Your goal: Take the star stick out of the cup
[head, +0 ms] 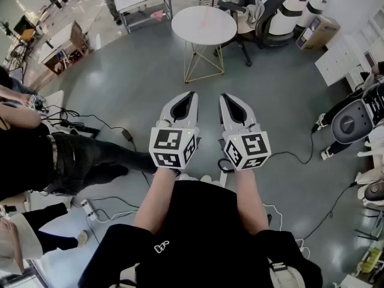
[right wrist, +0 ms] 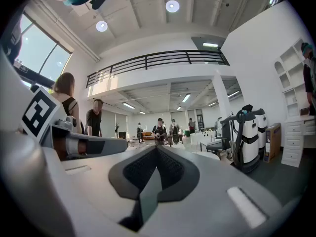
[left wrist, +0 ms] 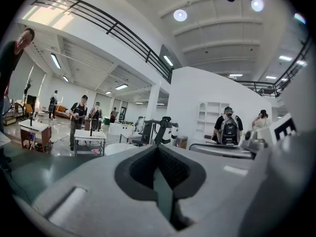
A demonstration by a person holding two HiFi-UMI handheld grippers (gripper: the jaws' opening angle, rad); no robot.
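Note:
No cup or star stick shows in any view. In the head view my left gripper point(head: 191, 95) and right gripper point(head: 223, 97) are held side by side at waist height over the grey floor, both pointing forward. Both have their jaws closed with nothing between them. The left gripper view looks along the closed left gripper point(left wrist: 158, 148) into a large hall. In the right gripper view the right gripper point(right wrist: 158, 148) is closed as well, its dark pads meeting at the tip.
A round white table point(head: 204, 24) on a gold wire base stands ahead, with an office chair point(head: 243, 11) behind it. A person in dark trousers point(head: 72, 161) stands at the left. Cables point(head: 90, 125) trail over the floor. White machines point(head: 294, 8) and cabinets point(head: 342, 59) line the right.

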